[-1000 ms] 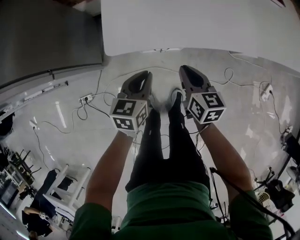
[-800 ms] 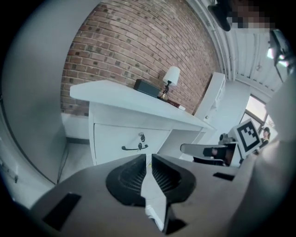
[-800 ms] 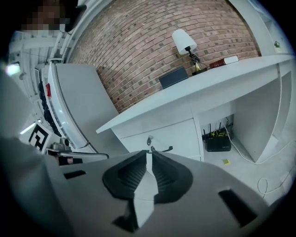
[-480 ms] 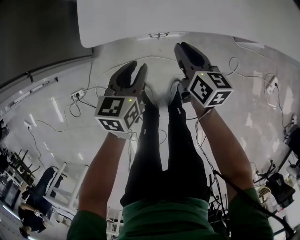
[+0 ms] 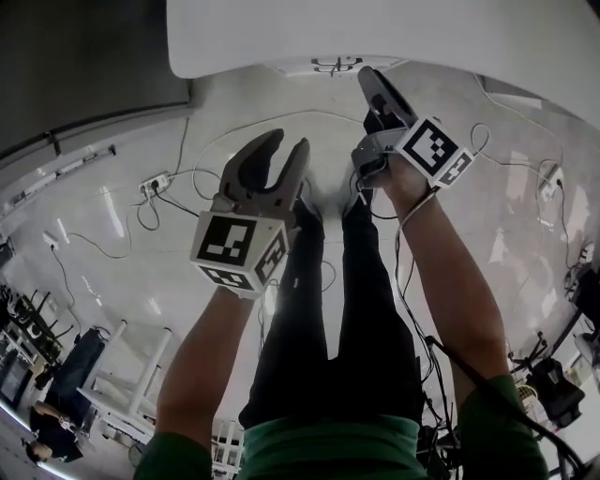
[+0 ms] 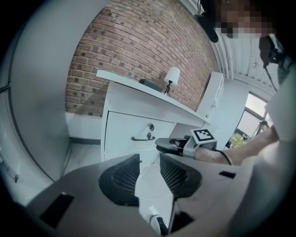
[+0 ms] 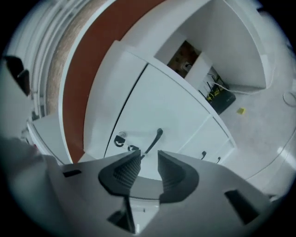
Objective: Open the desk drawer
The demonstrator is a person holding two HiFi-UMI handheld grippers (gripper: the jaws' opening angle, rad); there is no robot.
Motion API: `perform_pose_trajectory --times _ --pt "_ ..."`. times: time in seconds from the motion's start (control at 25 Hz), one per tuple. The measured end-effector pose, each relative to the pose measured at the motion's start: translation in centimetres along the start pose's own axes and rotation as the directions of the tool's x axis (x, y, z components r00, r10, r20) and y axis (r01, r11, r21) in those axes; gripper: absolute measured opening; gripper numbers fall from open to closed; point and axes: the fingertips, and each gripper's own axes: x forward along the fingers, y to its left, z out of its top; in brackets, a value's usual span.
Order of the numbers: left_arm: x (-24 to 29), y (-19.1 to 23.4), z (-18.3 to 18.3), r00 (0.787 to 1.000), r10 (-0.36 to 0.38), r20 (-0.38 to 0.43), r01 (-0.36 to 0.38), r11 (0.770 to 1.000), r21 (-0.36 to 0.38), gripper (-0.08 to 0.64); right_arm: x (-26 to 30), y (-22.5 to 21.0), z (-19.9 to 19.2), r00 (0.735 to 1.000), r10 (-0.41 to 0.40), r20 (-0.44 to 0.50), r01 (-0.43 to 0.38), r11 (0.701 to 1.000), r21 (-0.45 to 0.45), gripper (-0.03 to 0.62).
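Observation:
The white desk (image 5: 394,28) fills the top of the head view, and its top drawer (image 6: 134,132) carries a dark bar handle (image 6: 142,138) beside a round lock (image 6: 151,126). My right gripper (image 5: 373,86) is rolled on its side and points at the drawer front just under the desk edge. In the right gripper view the handle (image 7: 152,142) lies just beyond the right gripper (image 7: 149,157). Its jaws are opening with nothing between them. My left gripper (image 5: 284,150) hangs further back over the floor, and its jaws are also opening and empty.
Cables and a power strip (image 5: 153,183) lie on the pale floor. My legs (image 5: 328,281) stand below the grippers. Lower drawers with small handles (image 7: 203,154) sit under the top one. A lamp (image 6: 172,76) stands on the desk against a brick wall (image 6: 138,41).
Both grippers' jaws have gone from shut to wide apart. The right gripper rolled onto its side and moved toward the desk edge. The left gripper sank lower in the picture.

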Motion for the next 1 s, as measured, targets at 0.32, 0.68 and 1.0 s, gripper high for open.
perform_pose_trajectory --times 0.32,0.68,1.0 --pt "-0.5 -0.6 -1.1 0.999 -0.045 -0.02 0.045 0.999 -0.001 0.127 2.5 -2.3 0.6 0.997 -0.024 0.078 0.007 0.975 0.222 0.118" --pt "-0.2 1.1 -0.5 0.999 -0.035 0.01 0.035 0.999 -0.014 0.127 4.9 -2.7 1.0 0.988 0.026 0.15 -0.072 0.947 0.313 0.114" --pt "-0.1 1.4 -1.4 0.998 -0.048 -0.036 0.046 0.997 -0.056 0.127 4.6 -1.8 1.4 0.959 0.081 0.271 -0.192 0.889 0.415 0.028"
